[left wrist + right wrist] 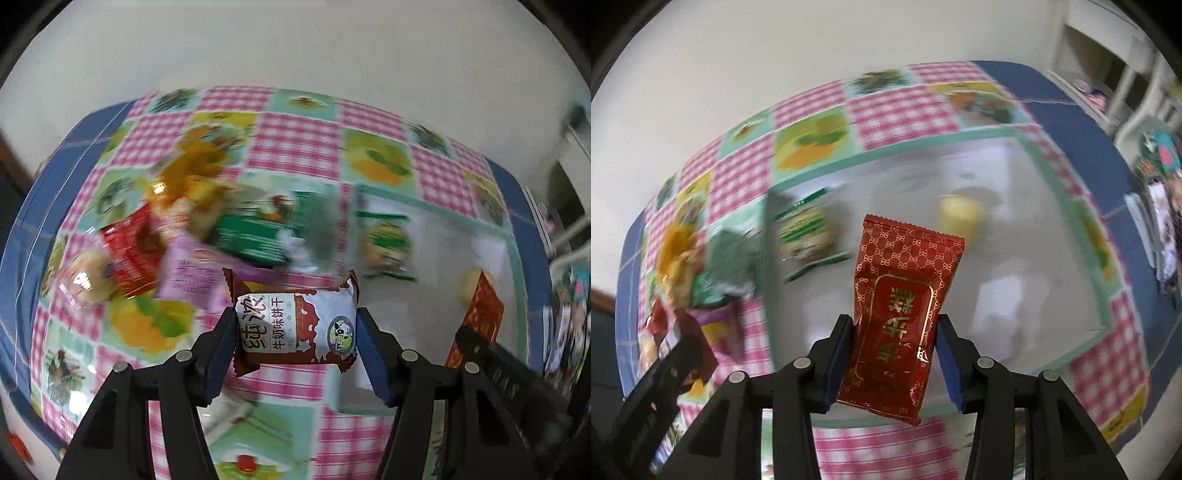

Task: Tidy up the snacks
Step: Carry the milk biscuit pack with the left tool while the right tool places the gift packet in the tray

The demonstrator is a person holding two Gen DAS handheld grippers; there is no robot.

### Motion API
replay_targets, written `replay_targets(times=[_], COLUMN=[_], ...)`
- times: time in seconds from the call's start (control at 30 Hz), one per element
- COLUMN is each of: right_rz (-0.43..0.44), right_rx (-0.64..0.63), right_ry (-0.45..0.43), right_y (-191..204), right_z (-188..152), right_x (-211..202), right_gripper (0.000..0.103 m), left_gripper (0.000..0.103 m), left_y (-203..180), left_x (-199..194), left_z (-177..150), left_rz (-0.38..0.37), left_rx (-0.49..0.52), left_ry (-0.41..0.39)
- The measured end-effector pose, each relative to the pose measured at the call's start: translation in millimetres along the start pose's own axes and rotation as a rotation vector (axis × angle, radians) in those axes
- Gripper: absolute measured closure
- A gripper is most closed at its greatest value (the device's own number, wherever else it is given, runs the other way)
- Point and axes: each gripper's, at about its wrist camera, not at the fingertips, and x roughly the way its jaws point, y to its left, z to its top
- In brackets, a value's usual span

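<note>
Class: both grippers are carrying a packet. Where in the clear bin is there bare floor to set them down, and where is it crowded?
In the clear bin, bare floor lies on the near side, below the green-striped packet and yellow snack, and at the right wall. The tablecloth left of the bin is crowded with the snack pile.

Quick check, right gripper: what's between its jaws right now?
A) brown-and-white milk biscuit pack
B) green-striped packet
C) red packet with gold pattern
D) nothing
C: in the right wrist view the right gripper has its blue pads pressed on both sides of the red packet with gold pattern, held above the clear tray; the brown-and-white milk biscuit pack is in the left gripper.
</note>
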Motion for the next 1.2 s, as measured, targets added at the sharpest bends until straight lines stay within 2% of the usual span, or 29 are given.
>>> replay_targets(times=[0.23, 0.43, 0.83, 1.0, 1.2], right_rz=[-0.028, -0.028, -0.019, -0.018, -0.007], right_rx=[0.099, 0.148, 0.122, 0.109, 0.092], right_ry=[-0.016, -0.019, -0.022, -0.029, -0.047], right_y=[-59, -87, -81, -77, -70], right_z=[15, 22, 30, 31, 33], right_x=[1, 11, 35, 34, 23], right_gripper=[0.055, 0.055, 0.055, 0.053, 0.047], left_gripper=[0.039, 0.039, 0.039, 0.028, 0.028], left_y=[-61, -88, -96, -96, -90], left_x=[6, 23, 50, 49, 37], left_z=[-15, -26, -29, -29, -21], left_rz=[-0.031, -0.044, -0.045, -0.049, -0.056], left_rx=[0.165, 0.24, 0.255, 0.245, 0.226], left_ry=[0.001, 0.017, 0.029, 0.022, 0.01])
